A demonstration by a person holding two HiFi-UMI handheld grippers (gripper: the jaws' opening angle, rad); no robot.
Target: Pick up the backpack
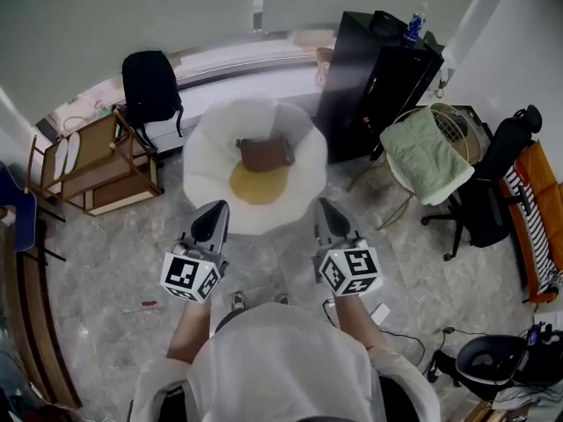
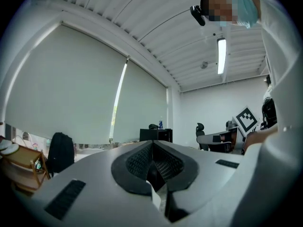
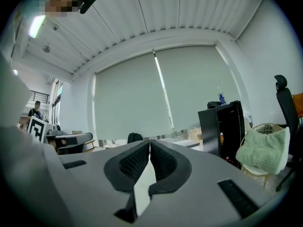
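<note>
- Nearest cam: person's white top (image 1: 281, 359), forearms reaching fwd, one gripper per hand.
- Left gripper (image 1: 216, 209): jaws pressed together, nothing between them; the left gripper view (image 2: 152, 144) shows the ribbed pads meeting at the tip. Held level.
- Right gripper (image 1: 324, 206): also closed and empty; pads meet at the tip in its own view (image 3: 148, 143). Level too.
- Backpack (image 1: 150, 86): black, upright, leaning on the low window ledge at upper left of the head view, just beside a wooden rack (image 1: 92, 161).
- Rel. to grippers: well apart from both, nearer the left one. A white round chair (image 1: 303, 170) sits directly ahead of both grippers; the pack is off to its left.
- Left gripper view puts the pack (image 2: 60, 151) far left of the jaw line. Right gripper view shows it (image 3: 135, 137) small and distant, just left of the jaws.
- Handling, my guess: soft fabric, will sag and swing when lifted, not fragile or slippery. Weight prob. light to moderate; can't tell if it's filled.
- Best hold: top grab loop, though too small to make out here. Otherwise the shoulder strap (image 1: 179, 117) hanging down its right side.
- Jaws need to open before any pinch. Task not begun.
</note>
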